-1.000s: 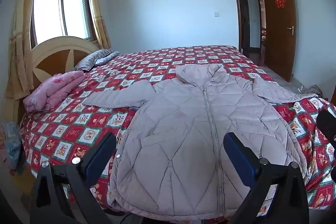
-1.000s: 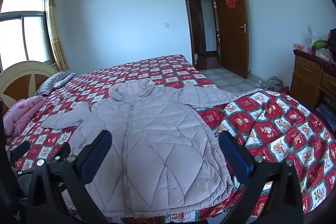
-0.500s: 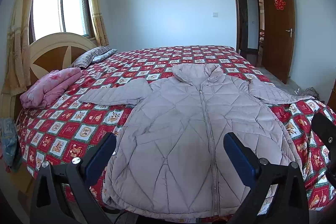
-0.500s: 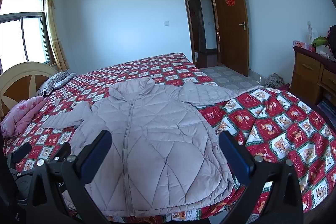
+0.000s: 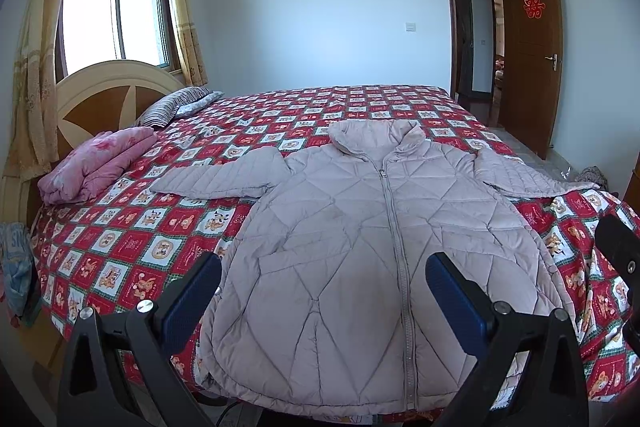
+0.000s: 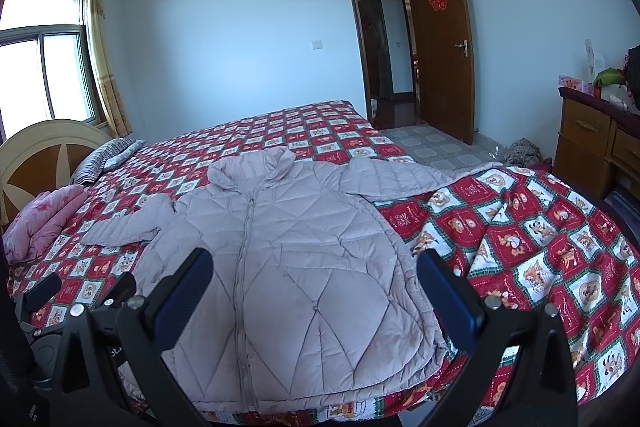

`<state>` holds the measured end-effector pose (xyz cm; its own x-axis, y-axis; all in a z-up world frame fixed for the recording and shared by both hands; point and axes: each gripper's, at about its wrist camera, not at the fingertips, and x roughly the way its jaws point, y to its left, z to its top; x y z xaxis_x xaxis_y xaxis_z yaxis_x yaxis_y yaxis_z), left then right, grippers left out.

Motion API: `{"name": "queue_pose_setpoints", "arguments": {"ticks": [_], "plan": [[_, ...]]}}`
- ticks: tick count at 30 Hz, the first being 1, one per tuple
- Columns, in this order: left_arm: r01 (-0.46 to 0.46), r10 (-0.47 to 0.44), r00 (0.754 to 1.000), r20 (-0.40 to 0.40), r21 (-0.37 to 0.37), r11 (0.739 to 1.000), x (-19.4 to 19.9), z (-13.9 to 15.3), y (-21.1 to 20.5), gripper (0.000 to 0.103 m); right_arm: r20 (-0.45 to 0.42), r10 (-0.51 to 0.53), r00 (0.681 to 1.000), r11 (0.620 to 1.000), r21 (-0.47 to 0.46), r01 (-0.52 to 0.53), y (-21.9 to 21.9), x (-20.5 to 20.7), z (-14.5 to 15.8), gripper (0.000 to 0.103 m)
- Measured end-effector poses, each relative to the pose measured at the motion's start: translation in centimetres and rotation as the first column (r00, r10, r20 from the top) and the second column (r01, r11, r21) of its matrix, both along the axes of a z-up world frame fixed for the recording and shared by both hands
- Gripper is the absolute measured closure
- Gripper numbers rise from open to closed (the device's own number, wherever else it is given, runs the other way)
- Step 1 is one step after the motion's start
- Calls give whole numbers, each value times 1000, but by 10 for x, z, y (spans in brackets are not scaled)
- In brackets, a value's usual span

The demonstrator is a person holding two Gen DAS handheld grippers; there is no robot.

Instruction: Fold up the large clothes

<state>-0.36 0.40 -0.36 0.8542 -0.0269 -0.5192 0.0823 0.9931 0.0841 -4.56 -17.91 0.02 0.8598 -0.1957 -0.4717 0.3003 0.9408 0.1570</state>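
1. Lying flat and zipped on a bed point(image 5: 120, 247) with a red patterned cover, a pale quilted jacket point(image 5: 360, 235) has both sleeves spread out, its hem at the near edge.
2. Left gripper point(image 5: 320, 291) and right gripper point(image 6: 314, 287) hover above the hem, both spread wide, grasping nothing.
3. No fold appears made yet; all folding seems left to do.

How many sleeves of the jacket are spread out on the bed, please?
2: left sleeve reaches toward the pink quilt; right sleeve reaches toward the door-side edge.
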Motion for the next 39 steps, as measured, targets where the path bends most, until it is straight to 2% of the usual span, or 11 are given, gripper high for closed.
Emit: {"name": "queue_pose_setpoints", "arguments": {"ticks": [28, 39], "plan": [[-1, 1, 1000, -14, 2, 1000, 1, -6, -5, 1, -4, -1, 1000, 1000, 13, 1, 1, 0, -3, 0], [2, -1, 998, -68, 8, 1000, 19, -24, -7, 1, -54, 0, 999, 999, 37, 2, -4, 12, -21, 0]]}}
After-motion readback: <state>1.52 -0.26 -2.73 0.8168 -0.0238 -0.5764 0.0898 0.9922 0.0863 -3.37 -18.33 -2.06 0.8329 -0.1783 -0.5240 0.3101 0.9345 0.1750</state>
